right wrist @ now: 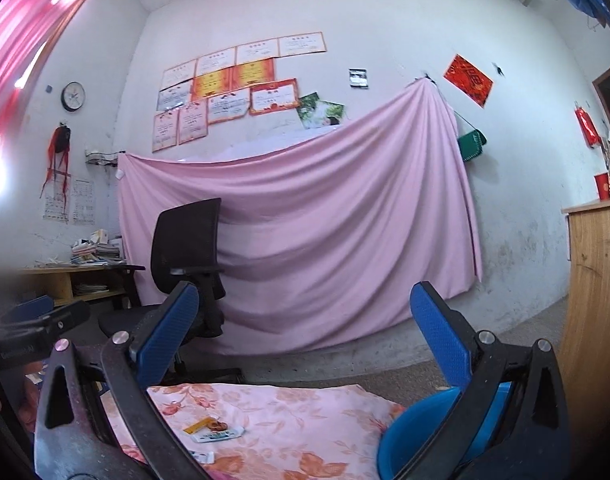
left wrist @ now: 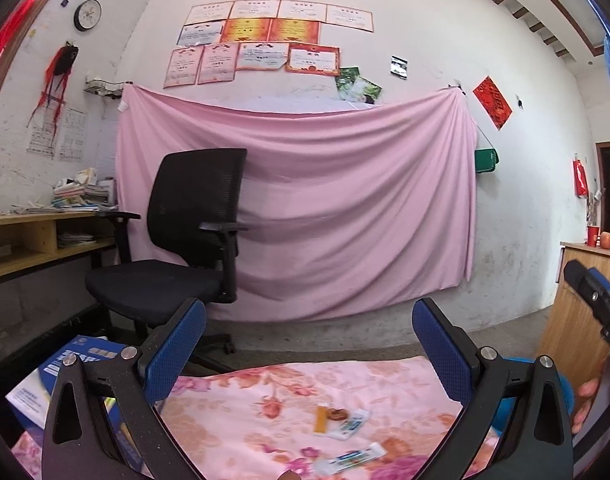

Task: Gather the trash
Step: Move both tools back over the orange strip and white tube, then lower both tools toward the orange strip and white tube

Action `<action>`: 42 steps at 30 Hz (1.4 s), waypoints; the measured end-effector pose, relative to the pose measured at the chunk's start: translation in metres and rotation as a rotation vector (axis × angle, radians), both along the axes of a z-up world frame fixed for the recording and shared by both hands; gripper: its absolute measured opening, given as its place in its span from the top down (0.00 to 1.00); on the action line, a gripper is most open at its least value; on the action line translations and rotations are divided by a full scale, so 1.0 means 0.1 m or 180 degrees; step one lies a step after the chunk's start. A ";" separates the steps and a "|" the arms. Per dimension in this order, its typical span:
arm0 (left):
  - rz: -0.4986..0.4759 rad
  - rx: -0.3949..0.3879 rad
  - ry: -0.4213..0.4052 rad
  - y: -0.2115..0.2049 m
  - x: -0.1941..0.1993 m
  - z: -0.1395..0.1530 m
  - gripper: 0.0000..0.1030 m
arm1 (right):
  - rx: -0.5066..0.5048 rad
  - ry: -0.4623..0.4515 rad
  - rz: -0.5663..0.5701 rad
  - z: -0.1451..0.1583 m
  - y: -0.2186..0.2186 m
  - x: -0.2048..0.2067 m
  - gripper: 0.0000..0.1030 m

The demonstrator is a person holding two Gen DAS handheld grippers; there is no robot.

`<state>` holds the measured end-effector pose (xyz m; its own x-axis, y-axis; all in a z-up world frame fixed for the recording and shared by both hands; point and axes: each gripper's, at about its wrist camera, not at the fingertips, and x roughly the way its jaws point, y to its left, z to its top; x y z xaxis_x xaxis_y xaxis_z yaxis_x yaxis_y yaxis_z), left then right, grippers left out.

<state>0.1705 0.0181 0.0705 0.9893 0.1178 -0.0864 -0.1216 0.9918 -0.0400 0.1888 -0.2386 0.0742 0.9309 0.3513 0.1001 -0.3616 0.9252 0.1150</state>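
On the pink floral cloth [left wrist: 233,408] lie a yellow strip [left wrist: 321,419], a small brown snack piece [left wrist: 338,415], and two white-blue wrappers [left wrist: 351,424] [left wrist: 351,460]. My left gripper [left wrist: 309,352] hovers open above them. In the right wrist view the same litter shows: the yellow strip [right wrist: 197,426], the brown piece [right wrist: 217,426], a wrapper [right wrist: 217,436] and a second wrapper [right wrist: 203,457]. My right gripper [right wrist: 305,344] is open and holds nothing. A blue basin [right wrist: 417,436] sits at the cloth's right edge, under the right gripper's right finger.
A black office chair [left wrist: 185,240] stands beyond the cloth, before a pink sheet [left wrist: 325,208] hung on the wall. A wooden desk [left wrist: 37,236] with books is at the left, a wooden cabinet [right wrist: 597,300] at the right. A blue-white box [left wrist: 65,372] lies left of the cloth.
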 end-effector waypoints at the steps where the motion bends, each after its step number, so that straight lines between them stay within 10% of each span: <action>1: 0.0021 0.0001 0.0004 0.05 -0.01 -0.03 0.02 | -0.0022 0.0000 0.0026 -0.01 0.03 0.01 0.00; 9: 0.0006 -0.0113 0.0315 0.31 0.09 -0.29 0.02 | -0.0399 0.0244 0.0179 -0.19 0.34 0.21 0.00; 27: -0.0323 -0.0385 0.1837 0.48 1.10 -1.06 0.04 | -0.0812 0.1791 0.0410 -0.81 0.75 1.23 0.00; 31: -0.0438 -0.0531 0.2198 0.51 1.35 -1.23 0.18 | -0.0950 0.1999 0.0526 -0.93 0.85 1.37 0.00; 33: -0.0513 -0.0619 0.2423 0.51 1.50 -1.34 0.41 | -0.0962 0.2060 0.0563 -0.95 0.86 1.40 0.00; 42: -0.0923 -0.0607 0.2704 0.34 1.88 -1.51 0.59 | -0.0942 0.2276 0.0699 -1.01 0.89 1.50 0.00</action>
